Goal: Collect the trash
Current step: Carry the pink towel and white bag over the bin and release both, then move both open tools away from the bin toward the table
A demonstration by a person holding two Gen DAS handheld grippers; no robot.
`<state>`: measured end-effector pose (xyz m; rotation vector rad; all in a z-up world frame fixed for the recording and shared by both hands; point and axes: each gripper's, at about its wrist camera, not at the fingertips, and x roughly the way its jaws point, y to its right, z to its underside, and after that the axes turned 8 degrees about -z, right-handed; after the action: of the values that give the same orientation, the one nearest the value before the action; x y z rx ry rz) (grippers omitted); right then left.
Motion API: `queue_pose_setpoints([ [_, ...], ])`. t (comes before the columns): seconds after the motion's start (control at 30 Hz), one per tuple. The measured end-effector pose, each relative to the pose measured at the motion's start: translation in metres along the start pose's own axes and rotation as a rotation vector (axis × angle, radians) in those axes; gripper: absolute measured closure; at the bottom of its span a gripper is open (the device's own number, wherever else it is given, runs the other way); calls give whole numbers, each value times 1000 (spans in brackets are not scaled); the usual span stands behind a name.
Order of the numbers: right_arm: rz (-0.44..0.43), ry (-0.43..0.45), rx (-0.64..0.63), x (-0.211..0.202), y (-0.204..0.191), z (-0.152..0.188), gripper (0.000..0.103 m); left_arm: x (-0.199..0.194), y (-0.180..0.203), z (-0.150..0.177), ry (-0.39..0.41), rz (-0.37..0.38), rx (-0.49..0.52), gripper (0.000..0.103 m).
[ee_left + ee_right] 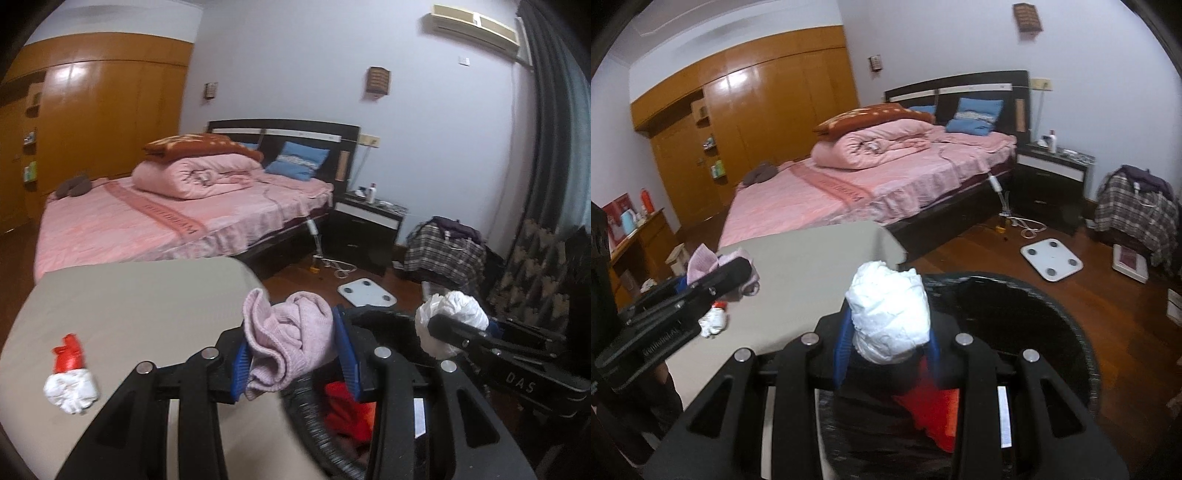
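My left gripper (293,350) is shut on a crumpled pink cloth (291,343), held at the edge of the grey table (129,306) just over the rim of a black trash bin (310,417). My right gripper (888,350) is shut on a wad of white tissue (890,314) above the same black trash bin (1071,332), which has red trash (934,413) inside. The white wad (450,321) also shows at the right of the left wrist view. A red and white wrapper (70,380) lies on the table at the left, seen again as the wrapper (713,321) in the right wrist view.
A bed with pink bedding (871,177) stands beyond the table. A dark nightstand (1052,181), a white scale (1051,260) on the wood floor, cables, and a plaid-covered pile (1134,206) sit to the right. A wooden wardrobe (750,118) lines the far wall.
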<state>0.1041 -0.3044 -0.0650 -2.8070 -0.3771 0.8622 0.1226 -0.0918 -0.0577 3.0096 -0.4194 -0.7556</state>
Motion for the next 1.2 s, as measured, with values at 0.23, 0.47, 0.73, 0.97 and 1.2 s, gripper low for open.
queue_pose_setpoints([
  [0.23,76,-1,29,-11,39,9,71,22,45,-3,-9,83,50,62],
  [0.47,128,-6,51,-13,66,15,68,45,81,-2,-35,150,86,62],
  [0.73,201,12,95,-21,85,25,31,60,96,5,-59,193,113,36],
  [0.97,204,51,107,-30,77,25,7,46,50,3,-27,68,73,13],
  [1.2,138,36,67,-10,32,18,5,15,-27,6,-6,-96,0,6],
])
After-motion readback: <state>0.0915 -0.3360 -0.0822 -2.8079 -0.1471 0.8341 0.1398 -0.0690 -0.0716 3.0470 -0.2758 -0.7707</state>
